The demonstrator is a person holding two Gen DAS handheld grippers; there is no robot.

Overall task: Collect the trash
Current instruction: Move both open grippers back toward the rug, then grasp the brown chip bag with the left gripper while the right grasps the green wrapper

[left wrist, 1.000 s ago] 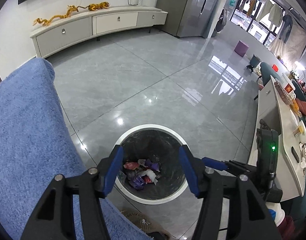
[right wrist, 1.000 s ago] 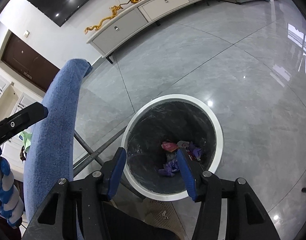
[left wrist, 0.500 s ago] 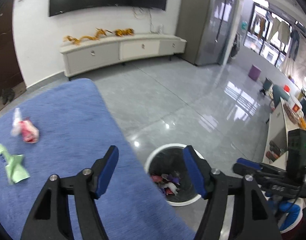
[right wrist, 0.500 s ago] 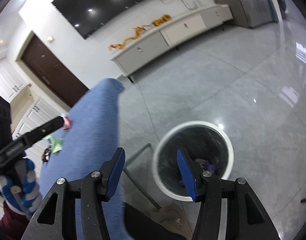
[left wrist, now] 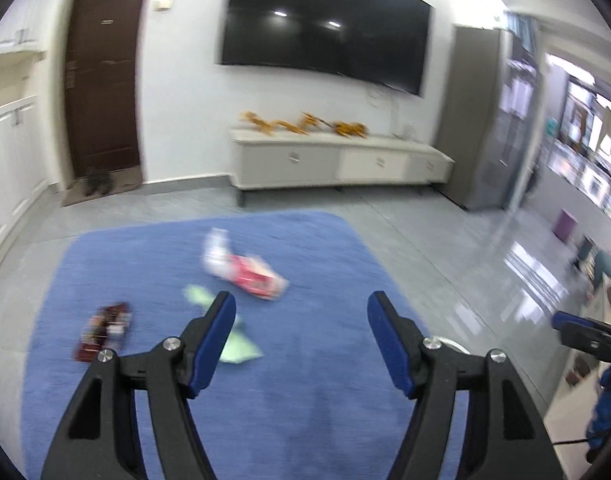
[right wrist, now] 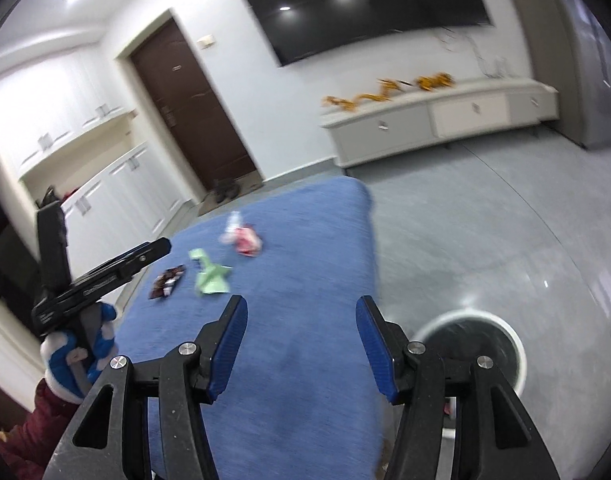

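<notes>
The trash bin [right wrist: 471,346], round with a white rim and a dark liner, sits on the grey floor [right wrist: 485,216] at the lower right of the right wrist frame, just off the edge of the blue-covered counter [right wrist: 305,248]. Its inside is too blurred to tell what it holds. In the left wrist frame only a thin sliver of the white rim [left wrist: 451,342] peeks out behind the right finger of the left claw [left wrist: 301,336].

Three pieces of trash lie on the blue cover, all apart from both claws. A red and white wrapper [left wrist: 245,272] lies near the centre of the left wrist frame; a pale green paper [left wrist: 225,332] lies below it, partly hidden by the claw's left finger; a dark red packet [left wrist: 103,330] lies at centre left. The right wrist frame shows the same three in the middle left: the red and white wrapper [right wrist: 243,238], the green paper [right wrist: 211,276], the dark packet [right wrist: 167,280].

The left claw is spread wide with nothing between its blue pads. The right claw [right wrist: 301,340] is likewise spread wide and empty above the blue cover.

The right wrist frame alone shows the left claw from the side, at left, in a blue and white glove [right wrist: 79,354]. The left wrist frame catches only the tip of the right claw [left wrist: 581,330] at its right edge.
</notes>
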